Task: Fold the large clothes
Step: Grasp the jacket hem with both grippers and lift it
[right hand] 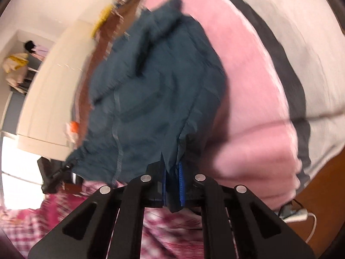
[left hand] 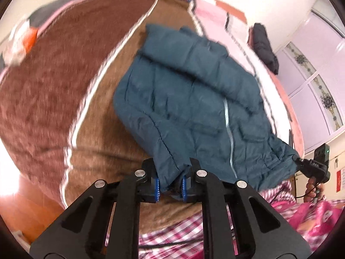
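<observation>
A dark teal puffer jacket [left hand: 189, 99] lies front up, zipped, on a brown blanket [left hand: 64, 75]; both sleeves look folded across its chest. My left gripper [left hand: 170, 183] is shut on the jacket's hem corner, cloth pinched between the blue pads. My right gripper [right hand: 172, 185] is shut on the other hem corner of the jacket [right hand: 155, 86]. The right gripper also shows in the left wrist view [left hand: 312, 166] at the jacket's far hem corner. The hem is lifted off the bed. Both views are blurred by motion.
A pink blanket [right hand: 248, 108] lies beside the brown one. Pink checked bedding [left hand: 172, 233] is under the grippers. A black garment [left hand: 264, 45] sits at the bed's far side. A wardrobe [left hand: 312, 82] and a white power strip [right hand: 297, 215] on the wooden floor are nearby.
</observation>
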Demonstrator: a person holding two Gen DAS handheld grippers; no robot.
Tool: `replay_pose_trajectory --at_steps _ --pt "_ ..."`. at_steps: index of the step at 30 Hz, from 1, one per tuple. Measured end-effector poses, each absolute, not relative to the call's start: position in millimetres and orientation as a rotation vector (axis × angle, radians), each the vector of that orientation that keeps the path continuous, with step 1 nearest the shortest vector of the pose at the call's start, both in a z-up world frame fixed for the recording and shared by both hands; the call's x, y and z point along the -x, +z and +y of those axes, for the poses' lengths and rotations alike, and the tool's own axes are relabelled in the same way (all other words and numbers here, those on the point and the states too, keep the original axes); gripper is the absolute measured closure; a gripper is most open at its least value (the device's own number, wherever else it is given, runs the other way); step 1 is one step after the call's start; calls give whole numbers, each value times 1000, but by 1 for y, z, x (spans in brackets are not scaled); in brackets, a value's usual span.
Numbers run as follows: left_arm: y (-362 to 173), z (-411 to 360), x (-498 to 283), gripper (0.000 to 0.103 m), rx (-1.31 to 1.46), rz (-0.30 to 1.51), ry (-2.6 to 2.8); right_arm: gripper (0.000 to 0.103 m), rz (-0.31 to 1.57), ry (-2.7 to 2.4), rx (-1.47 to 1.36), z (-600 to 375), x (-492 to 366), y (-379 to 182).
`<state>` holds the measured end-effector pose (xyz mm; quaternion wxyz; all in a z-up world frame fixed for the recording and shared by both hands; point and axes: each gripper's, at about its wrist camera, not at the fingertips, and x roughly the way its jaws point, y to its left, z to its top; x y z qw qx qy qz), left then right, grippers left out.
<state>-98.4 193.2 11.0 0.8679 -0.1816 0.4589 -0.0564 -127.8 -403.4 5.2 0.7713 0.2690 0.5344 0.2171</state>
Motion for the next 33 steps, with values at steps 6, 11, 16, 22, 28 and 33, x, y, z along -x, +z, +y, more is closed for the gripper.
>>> replay_pose_trajectory --at_steps 6,11,16,22,28,33 --pt "59 202 74 90 375 829 -109 93 999 523 -567 -398 103 69" --pt "97 208 38 90 366 754 -113 93 915 548 -565 -397 71 114" --pt "131 212 -9 90 368 685 -104 93 878 559 -543 -391 29 148" --pt "162 224 -94 89 391 645 -90 93 841 543 -498 -378 -51 186" --pt "164 227 -193 89 417 680 -45 93 838 506 -538 -370 -144 188" --pt "134 237 -287 89 458 753 20 93 860 435 -551 -359 -230 161"
